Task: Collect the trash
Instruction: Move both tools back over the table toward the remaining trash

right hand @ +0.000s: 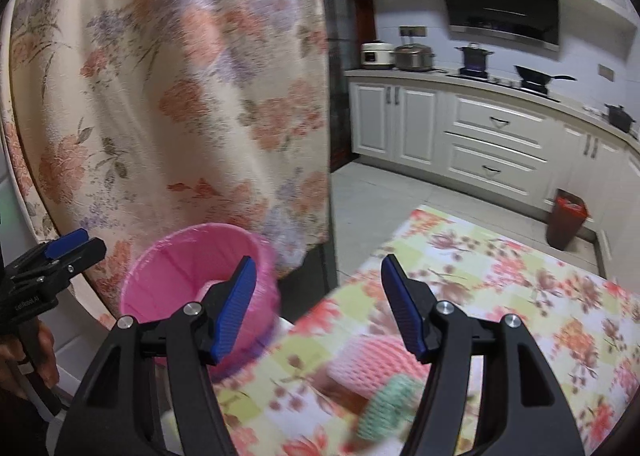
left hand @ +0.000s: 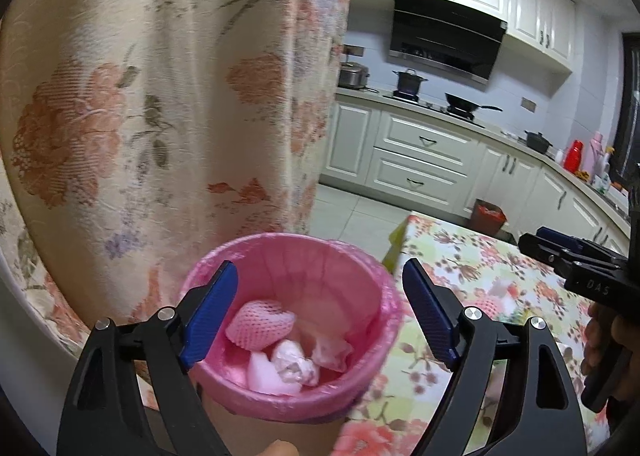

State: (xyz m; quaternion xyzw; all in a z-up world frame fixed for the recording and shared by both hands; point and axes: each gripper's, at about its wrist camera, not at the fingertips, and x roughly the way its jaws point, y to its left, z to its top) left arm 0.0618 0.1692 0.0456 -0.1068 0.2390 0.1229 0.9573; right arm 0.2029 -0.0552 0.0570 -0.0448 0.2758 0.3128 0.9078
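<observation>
A small bin with a pink liner (left hand: 288,320) stands beside the floral table's left edge, holding a pink foam fruit net (left hand: 258,326) and crumpled white tissues (left hand: 294,366). My left gripper (left hand: 320,312) is open and empty just above the bin's mouth. My right gripper (right hand: 318,306) is open and empty over the table edge, with the bin (right hand: 192,280) to its left. A pink foam net (right hand: 374,362) and a green foam net (right hand: 386,406) lie on the table below its right finger. The right gripper also shows in the left wrist view (left hand: 560,252).
The table has a floral cloth (right hand: 500,304). A floral curtain (left hand: 160,95) hangs close behind the bin. Kitchen cabinets (right hand: 480,135) with pots stand at the back, and a dark red bin (right hand: 566,221) sits on the floor beyond the table.
</observation>
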